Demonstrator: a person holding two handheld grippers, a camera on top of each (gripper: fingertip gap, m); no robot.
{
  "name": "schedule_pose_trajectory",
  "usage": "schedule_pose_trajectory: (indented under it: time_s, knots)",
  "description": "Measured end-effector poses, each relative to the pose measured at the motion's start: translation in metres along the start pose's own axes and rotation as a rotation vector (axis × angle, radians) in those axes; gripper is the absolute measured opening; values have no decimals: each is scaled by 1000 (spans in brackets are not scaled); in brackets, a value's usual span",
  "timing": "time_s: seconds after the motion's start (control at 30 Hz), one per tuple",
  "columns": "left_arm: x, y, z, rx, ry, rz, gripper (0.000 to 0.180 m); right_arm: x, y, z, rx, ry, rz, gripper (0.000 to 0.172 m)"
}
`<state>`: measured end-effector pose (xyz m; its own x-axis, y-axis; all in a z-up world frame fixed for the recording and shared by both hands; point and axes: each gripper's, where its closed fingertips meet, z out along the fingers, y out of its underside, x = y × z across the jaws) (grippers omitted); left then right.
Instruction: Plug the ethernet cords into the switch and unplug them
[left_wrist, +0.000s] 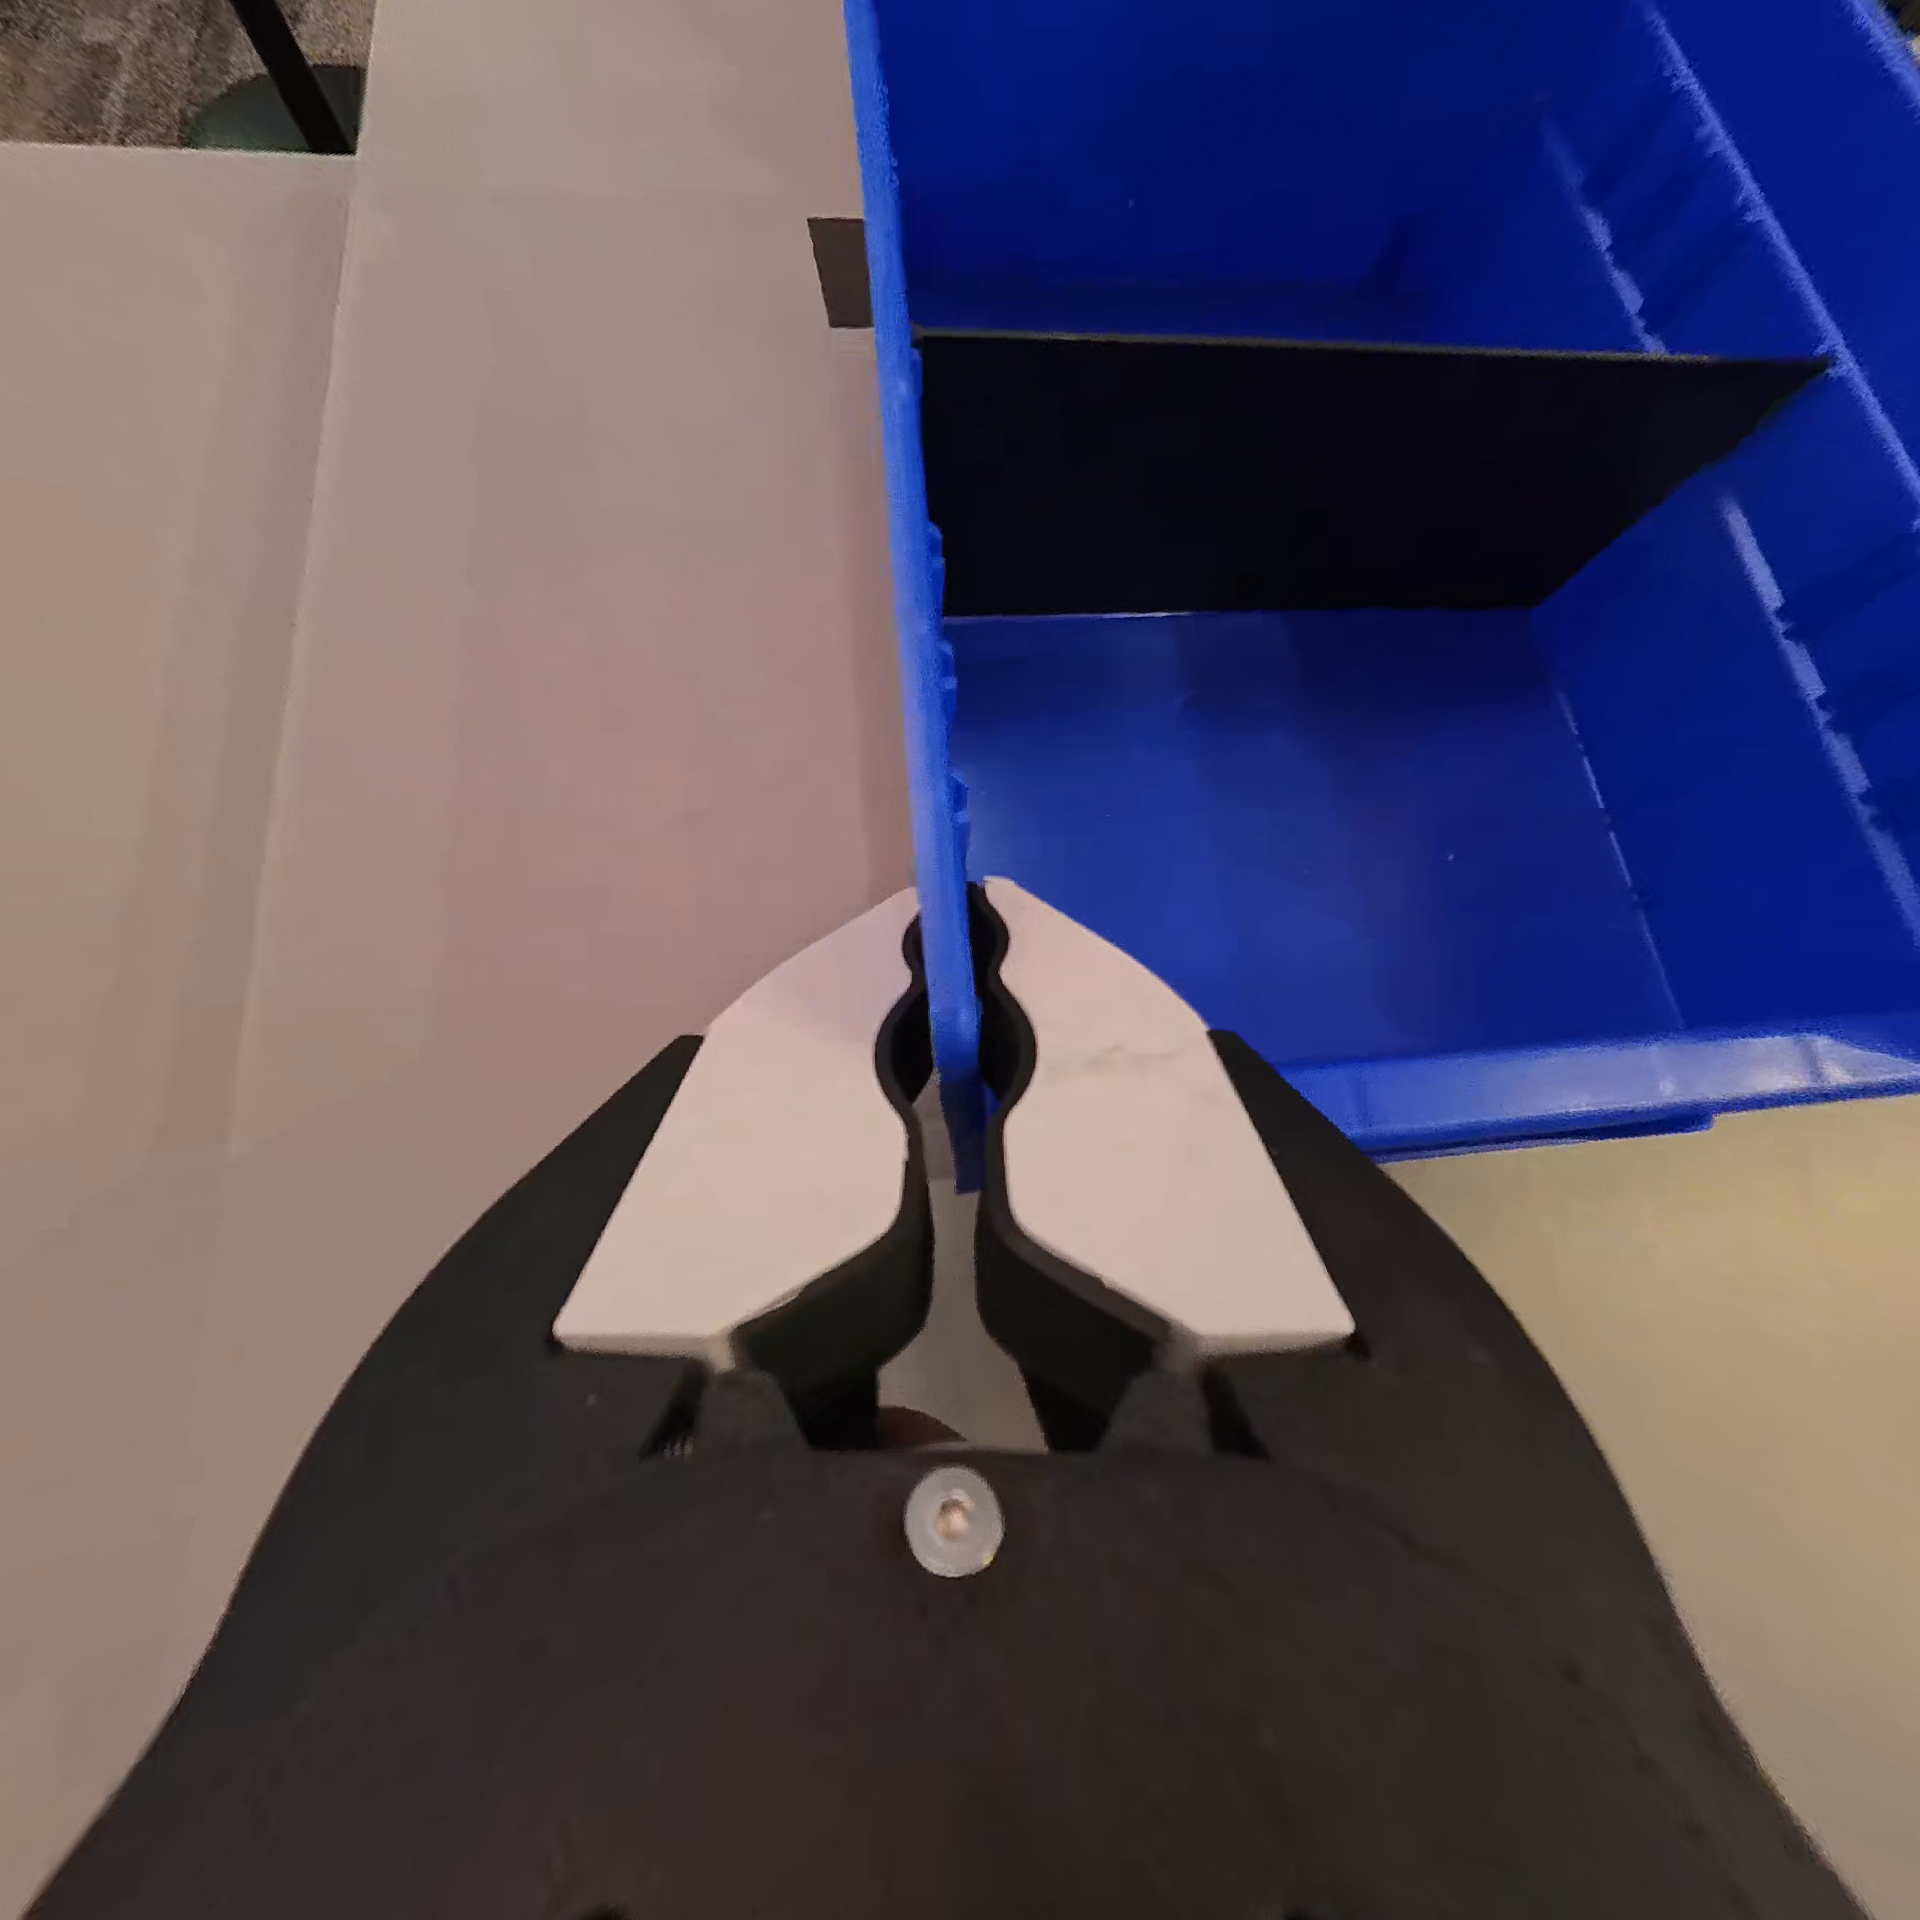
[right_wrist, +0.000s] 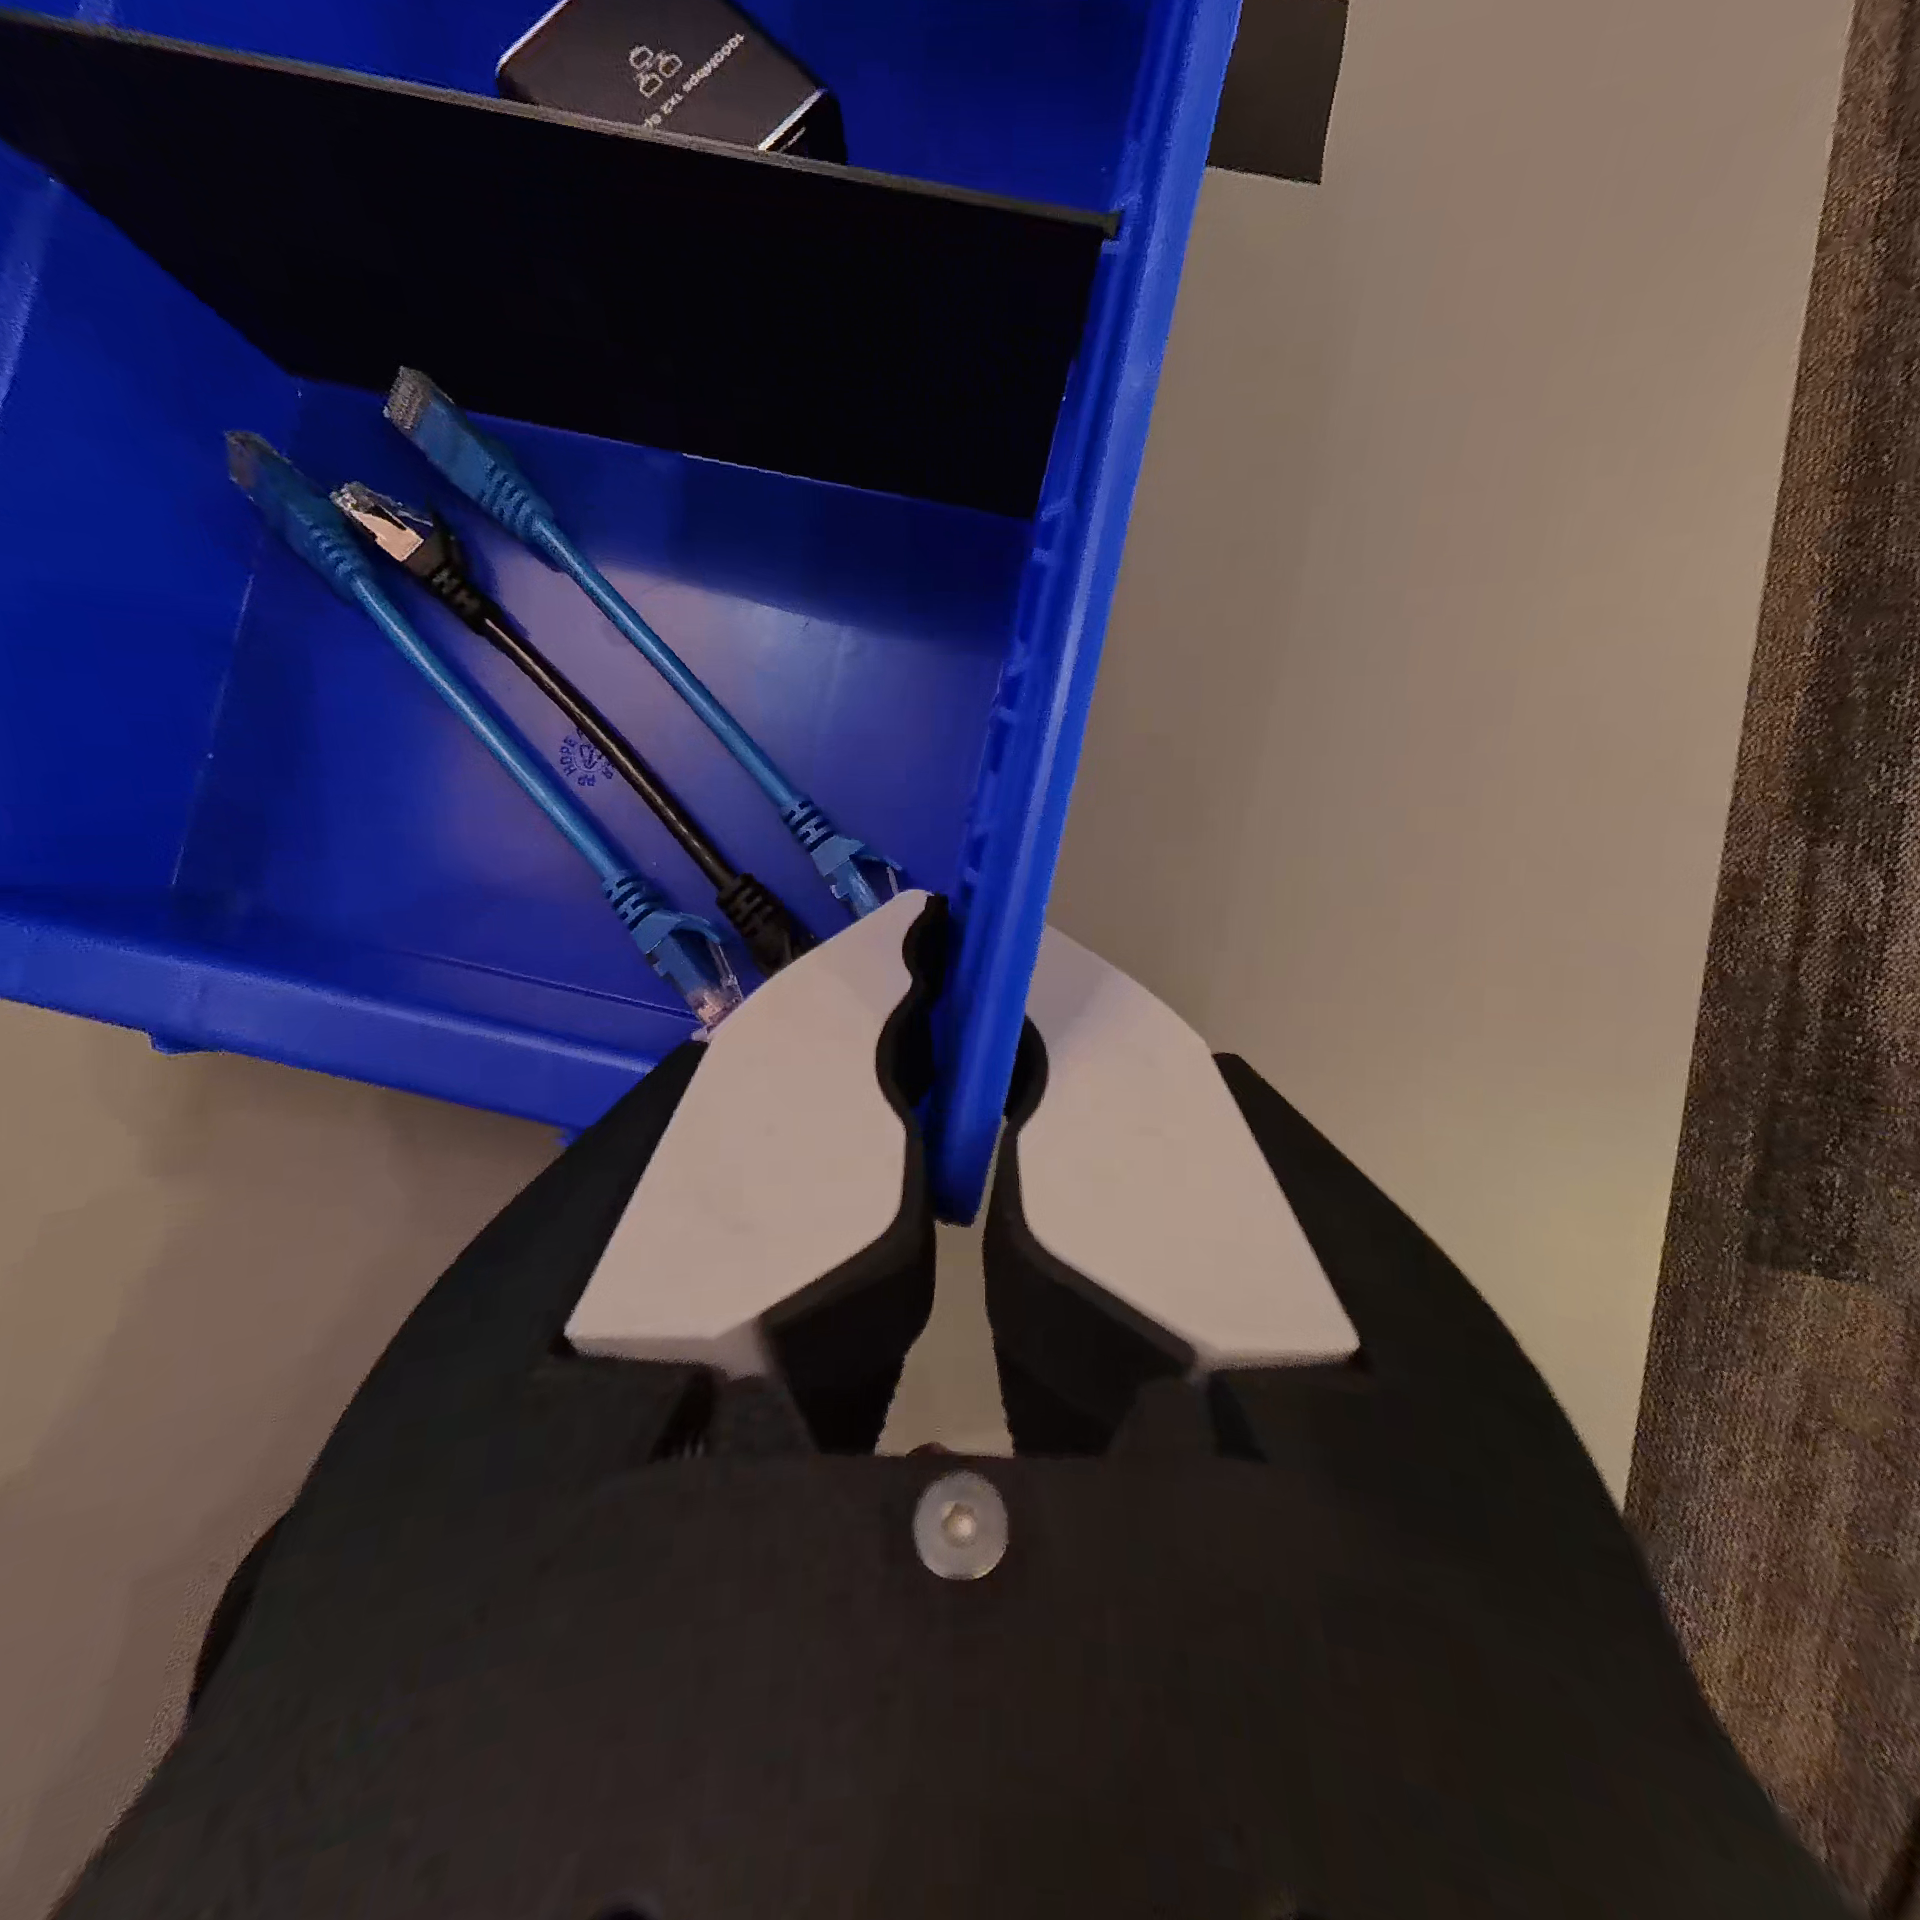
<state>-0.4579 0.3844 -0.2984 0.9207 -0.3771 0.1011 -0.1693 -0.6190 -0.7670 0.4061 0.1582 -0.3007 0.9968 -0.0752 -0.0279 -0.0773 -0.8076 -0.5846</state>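
A blue bin (left_wrist: 1351, 790) with a black divider (left_wrist: 1247, 478) stands on the table. My left gripper (left_wrist: 951, 997) is shut on the bin's left wall (left_wrist: 935, 727) near the front corner. My right gripper (right_wrist: 971, 997) is shut on the bin's right wall (right_wrist: 1081, 623) near its front corner. In the right wrist view the near compartment holds two blue ethernet cords (right_wrist: 665, 665) (right_wrist: 436, 675) and a black cord (right_wrist: 582, 707). The black switch (right_wrist: 675, 83) lies in the far compartment behind the divider (right_wrist: 582, 281).
The pale table (left_wrist: 416, 727) runs to the left of the bin. A strip of black tape (left_wrist: 840, 272) lies on it by the bin's wall. A dark carpeted floor (right_wrist: 1808, 831) shows past the table's right edge. Spacing between my two grippers at the tips: around 90 centimetres.
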Motion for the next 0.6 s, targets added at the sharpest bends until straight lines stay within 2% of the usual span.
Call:
schedule_pose_trajectory:
  time_s: [0.1, 0.3, 0.6]
  knots:
    - [-5, 1, -7, 4, 36, -53, 4, -9, 1, -8, -25, -5, -3, 6]
    - [-11, -2, -34, 11, 63, -20, 3, -38, 15, -38, -108, -48, -59, 6]
    - [-24, -3, -87, 107, 74, -31, 7, -112, 54, -69, -153, -206, -172, 4]
